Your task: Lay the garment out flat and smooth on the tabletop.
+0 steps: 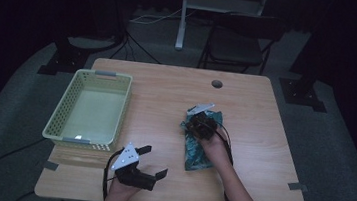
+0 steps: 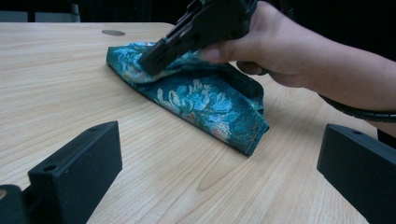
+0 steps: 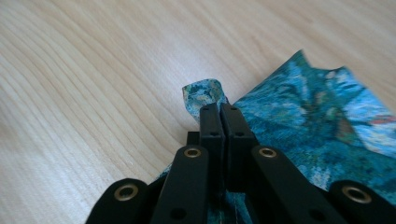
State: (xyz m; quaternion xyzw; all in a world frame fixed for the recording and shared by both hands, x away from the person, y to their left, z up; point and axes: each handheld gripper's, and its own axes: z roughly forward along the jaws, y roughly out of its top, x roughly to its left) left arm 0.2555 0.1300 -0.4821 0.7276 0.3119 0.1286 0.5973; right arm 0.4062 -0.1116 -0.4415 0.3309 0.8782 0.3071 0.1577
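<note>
A folded teal cloth with a floral print point(image 1: 195, 155) lies right of the table's middle. My right gripper point(image 1: 191, 124) is over its far end and shut on a pinched-up fold of the cloth point(image 3: 203, 93); in the right gripper view the jaws point(image 3: 219, 111) press together with fabric sticking out past the tips. From the left gripper view the cloth point(image 2: 205, 100) lies flat, with the right gripper point(image 2: 148, 64) and the hand holding it above it. My left gripper point(image 1: 154, 161) rests near the table's front edge, left of the cloth, open point(image 2: 219, 144) with bare wood between its jaws.
A pale green perforated basket point(image 1: 59, 113) stands at the table's left side with nothing inside. A round cable hole point(image 1: 217, 84) sits near the far edge. Beyond the table point(image 1: 167, 94) stand a dark chair point(image 1: 237, 44) and a stand's post.
</note>
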